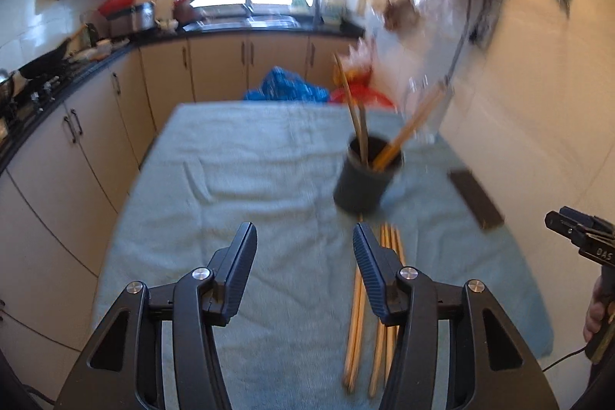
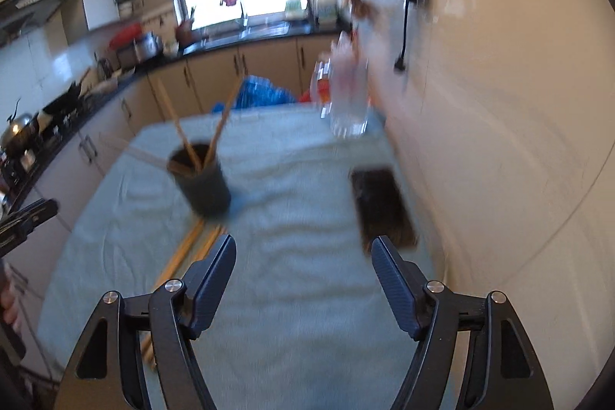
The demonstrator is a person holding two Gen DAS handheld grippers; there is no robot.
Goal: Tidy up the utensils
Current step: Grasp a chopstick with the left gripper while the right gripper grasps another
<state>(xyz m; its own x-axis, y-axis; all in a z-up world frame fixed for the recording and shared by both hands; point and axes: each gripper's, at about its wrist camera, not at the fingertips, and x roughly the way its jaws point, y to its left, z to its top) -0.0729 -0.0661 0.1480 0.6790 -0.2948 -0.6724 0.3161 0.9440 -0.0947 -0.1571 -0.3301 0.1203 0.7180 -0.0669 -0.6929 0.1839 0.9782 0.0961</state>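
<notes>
A dark round holder cup (image 1: 367,175) stands on the light blue towel (image 1: 250,179) with several wooden chopsticks leaning in it. It also shows in the right wrist view (image 2: 203,183). More wooden chopsticks (image 1: 359,317) lie flat on the towel in front of the cup, partly under my left gripper's right finger; they also show in the right wrist view (image 2: 180,256). My left gripper (image 1: 303,268) is open and empty, above the towel just left of the loose chopsticks. My right gripper (image 2: 303,279) is open and empty, above the towel right of the cup.
A dark flat rectangular block (image 1: 476,198) lies on the towel near the white wall; it shows in the right wrist view too (image 2: 382,206). A clear glass jar (image 2: 348,102) stands at the far right corner. Kitchen cabinets and a black counter (image 1: 77,72) run along the left.
</notes>
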